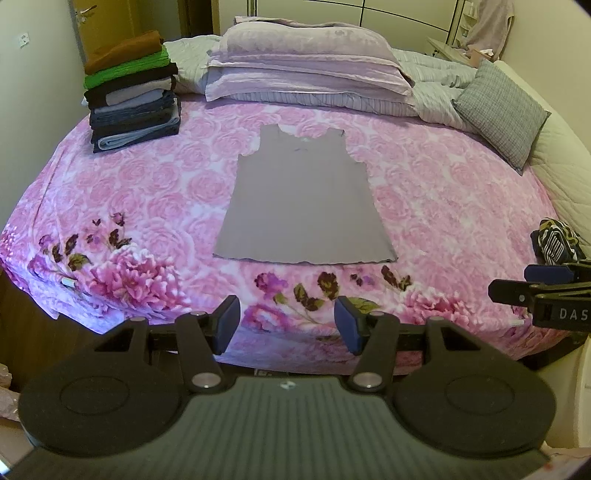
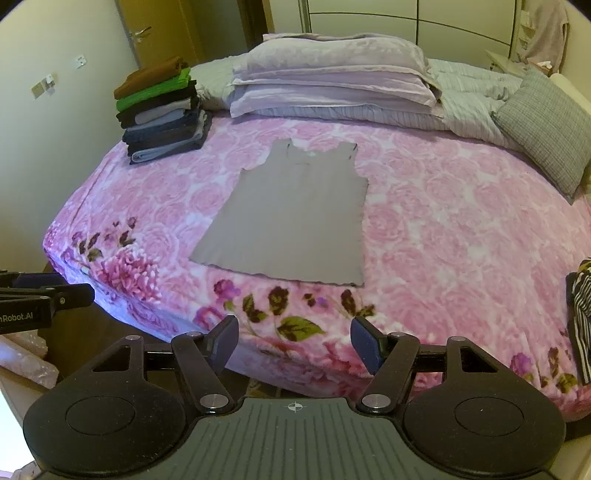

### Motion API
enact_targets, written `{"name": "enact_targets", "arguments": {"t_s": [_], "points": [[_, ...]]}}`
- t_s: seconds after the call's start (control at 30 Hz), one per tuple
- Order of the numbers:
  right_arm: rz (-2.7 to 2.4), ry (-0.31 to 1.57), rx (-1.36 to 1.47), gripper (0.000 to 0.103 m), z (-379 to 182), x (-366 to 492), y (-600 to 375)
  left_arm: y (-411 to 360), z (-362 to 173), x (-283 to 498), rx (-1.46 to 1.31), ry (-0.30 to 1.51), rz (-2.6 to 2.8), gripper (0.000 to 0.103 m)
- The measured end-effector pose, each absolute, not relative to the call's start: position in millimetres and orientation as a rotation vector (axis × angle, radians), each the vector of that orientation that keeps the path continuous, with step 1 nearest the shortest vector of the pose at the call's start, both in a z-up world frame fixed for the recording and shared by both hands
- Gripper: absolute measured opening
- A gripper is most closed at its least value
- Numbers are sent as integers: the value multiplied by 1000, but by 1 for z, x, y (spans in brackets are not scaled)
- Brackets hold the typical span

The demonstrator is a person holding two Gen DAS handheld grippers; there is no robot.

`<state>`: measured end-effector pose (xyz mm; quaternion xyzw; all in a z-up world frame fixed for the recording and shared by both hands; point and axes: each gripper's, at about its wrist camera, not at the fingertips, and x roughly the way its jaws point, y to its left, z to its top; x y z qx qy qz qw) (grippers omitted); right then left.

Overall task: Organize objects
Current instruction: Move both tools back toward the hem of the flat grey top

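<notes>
Lying flat: smooth grey sleeveless top [image 1: 303, 199] on plush floral blanket [image 1: 443, 206].

Beyond the gripper, a bed [image 1: 461, 206] lies under a pink rose-print blanket [image 1: 155, 206]. At its far end, straight ahead, lavender pillows [image 1: 306, 59] are stacked on a pale striped duvet [image 1: 436, 92]. Far to the right a grey checked cushion [image 1: 502, 110] leans at the bed's edge. Far left, a wooden door [image 2: 159, 33] with a metal handle [image 2: 139, 33].
</notes>
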<state>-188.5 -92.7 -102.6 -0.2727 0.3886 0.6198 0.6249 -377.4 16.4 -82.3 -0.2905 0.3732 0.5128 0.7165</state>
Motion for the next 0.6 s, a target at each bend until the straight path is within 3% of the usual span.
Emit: {"name": "enact_targets", "arguments": {"t_s": [0.3,0.6], "points": [[1392,885,-636,64,-102,-180,-62,65,-89,-368,-648,829,1102,52],[1371,947,-631,64,-116,-164,18,166,-104,-363,-657,856,1045,52]]}}
